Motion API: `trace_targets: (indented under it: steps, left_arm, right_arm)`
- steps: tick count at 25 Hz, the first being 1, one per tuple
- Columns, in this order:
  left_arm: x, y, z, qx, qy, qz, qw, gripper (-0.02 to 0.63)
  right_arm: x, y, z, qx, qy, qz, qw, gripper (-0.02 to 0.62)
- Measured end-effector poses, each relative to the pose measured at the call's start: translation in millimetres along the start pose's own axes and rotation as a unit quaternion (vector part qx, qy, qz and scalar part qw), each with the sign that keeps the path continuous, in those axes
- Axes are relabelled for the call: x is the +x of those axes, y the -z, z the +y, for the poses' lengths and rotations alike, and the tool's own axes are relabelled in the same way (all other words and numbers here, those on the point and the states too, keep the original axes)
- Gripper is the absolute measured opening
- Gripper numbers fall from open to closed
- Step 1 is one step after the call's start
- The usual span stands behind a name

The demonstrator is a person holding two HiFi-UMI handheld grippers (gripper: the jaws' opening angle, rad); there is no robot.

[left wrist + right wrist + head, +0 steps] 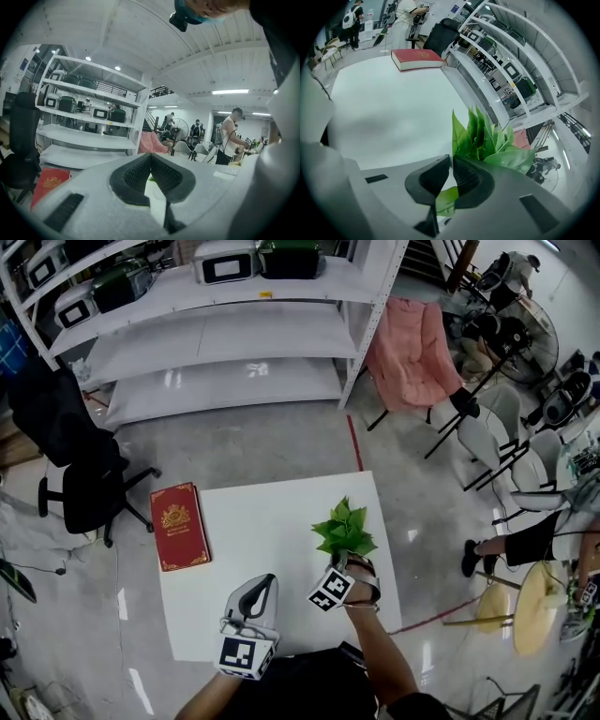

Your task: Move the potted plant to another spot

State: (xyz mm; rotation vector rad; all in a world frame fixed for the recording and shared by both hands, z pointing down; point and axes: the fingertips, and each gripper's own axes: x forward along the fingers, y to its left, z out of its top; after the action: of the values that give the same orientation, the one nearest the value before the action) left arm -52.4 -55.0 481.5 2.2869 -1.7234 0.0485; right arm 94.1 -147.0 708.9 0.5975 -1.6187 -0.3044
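Your right tongs (347, 563) are clenched at the base of the potted plant (344, 531), on the right part of the white table (272, 521), close to its right edge. In the right gripper view the two dark pads have closed to a thin slit, and a green leaf shows in and under that slit while the rest of the foliage fans up just past the tips. The pot itself cannot be made out in any view; your tongs and hand cover it.

Your left tongs (266, 581) are clamped together on nothing, pads meeting at the tips, and hover over the near edge of the table, well to the left of the plant. They point away from you across the bare tabletop.

A red book (179, 526) lies flat at the table's left edge, well apart from the plant and from both tongs. White shelving (225, 343) stands beyond the table, with a black office chair (70, 456) off to the left
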Motion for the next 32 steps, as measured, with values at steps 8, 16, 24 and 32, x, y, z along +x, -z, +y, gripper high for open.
trace_targets:
  steps: [8, 16, 24, 32]
  left_arm:
    - [7.4, 3.8, -41.8, 0.004, 0.038, -0.001, 0.9993, 0.017]
    - [18.8, 2.3, -77.5, 0.012, 0.074, 0.001, 0.9972, 0.017]
    - [32.9, 7.4, -99.9, 0.016, 0.095, 0.008, 0.9953, 0.017]
    - [44.9, 10.2, -110.6, 0.017, 0.100, 0.018, 0.9947, 0.017]
  right_arm:
    - [-14.3, 45.4, -1.7, 0.023, 0.014, 0.016, 0.999, 0.031]
    - [-25.5, 84.4, -4.1, 0.049, 0.025, 0.031, 0.998, 0.031]
    - [-22.6, 109.9, -0.9, 0.062, 0.024, 0.041, 0.997, 0.031]
    - [-13.4, 120.8, -0.7, 0.068, 0.017, 0.041, 0.997, 0.031]
